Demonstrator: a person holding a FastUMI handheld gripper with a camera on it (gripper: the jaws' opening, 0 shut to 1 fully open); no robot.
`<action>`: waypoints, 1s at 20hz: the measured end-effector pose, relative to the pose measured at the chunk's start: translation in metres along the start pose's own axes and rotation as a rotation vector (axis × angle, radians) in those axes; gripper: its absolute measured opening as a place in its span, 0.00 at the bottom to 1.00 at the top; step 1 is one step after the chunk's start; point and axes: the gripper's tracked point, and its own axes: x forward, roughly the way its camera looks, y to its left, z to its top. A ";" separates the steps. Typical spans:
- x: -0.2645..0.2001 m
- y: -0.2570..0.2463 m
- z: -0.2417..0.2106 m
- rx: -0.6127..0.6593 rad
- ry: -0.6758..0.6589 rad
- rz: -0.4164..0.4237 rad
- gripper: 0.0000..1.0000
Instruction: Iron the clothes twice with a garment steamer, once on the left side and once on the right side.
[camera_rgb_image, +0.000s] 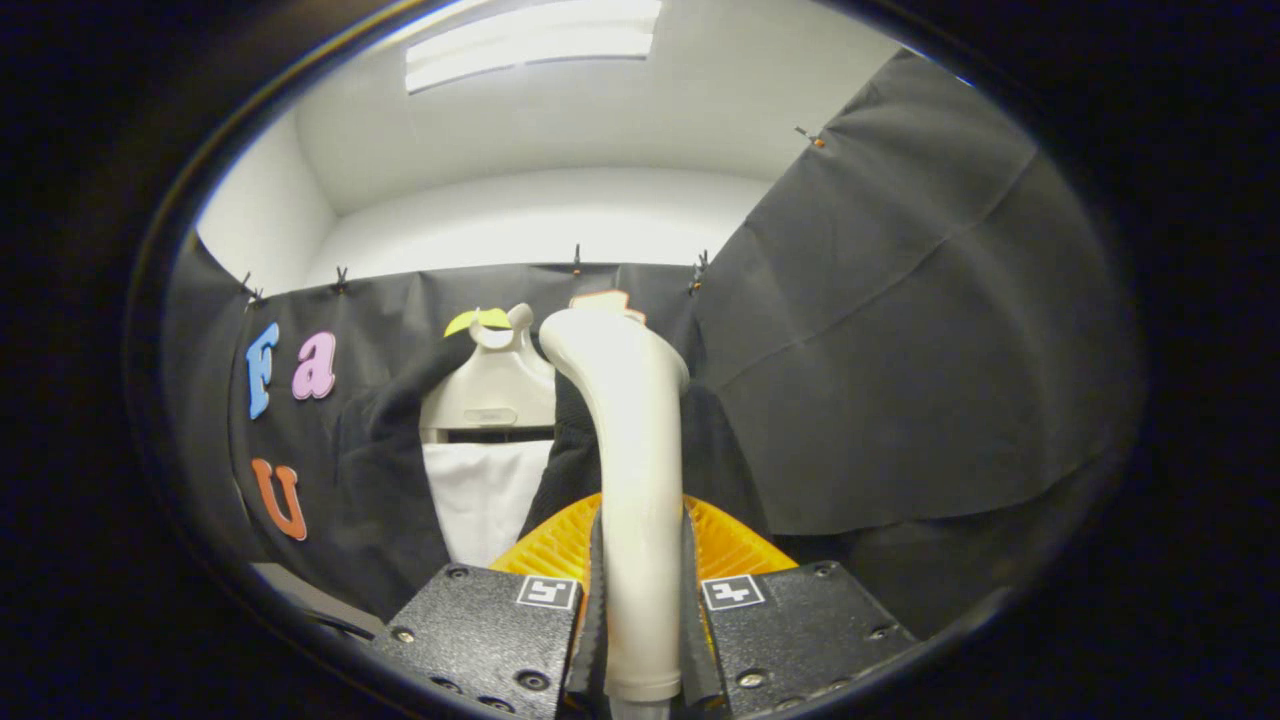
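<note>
Tool clenched on steamer handle, facing the hung clothes.

The tool (640, 620) has both fingers pressed against the cream handle of the garment steamer (628, 470), which stands upright between them and curves away at its top. Just beyond the fingers, an orange ribbed part (735, 545) spreads behind the handle on both sides. Further ahead hangs a dark jacket (385, 500) over a white shirt (485, 495), both on a cream hanger (495, 390) against the black cloth wall (900, 350). Ceiling light (530, 45) on overhead.
</note>
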 end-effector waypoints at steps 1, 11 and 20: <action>0.001 -0.001 -0.007 -0.012 0.014 -0.007 0.32; -0.023 0.003 -0.070 -0.119 0.123 -0.096 0.32; -0.043 -0.007 -0.115 -0.150 0.215 -0.180 0.32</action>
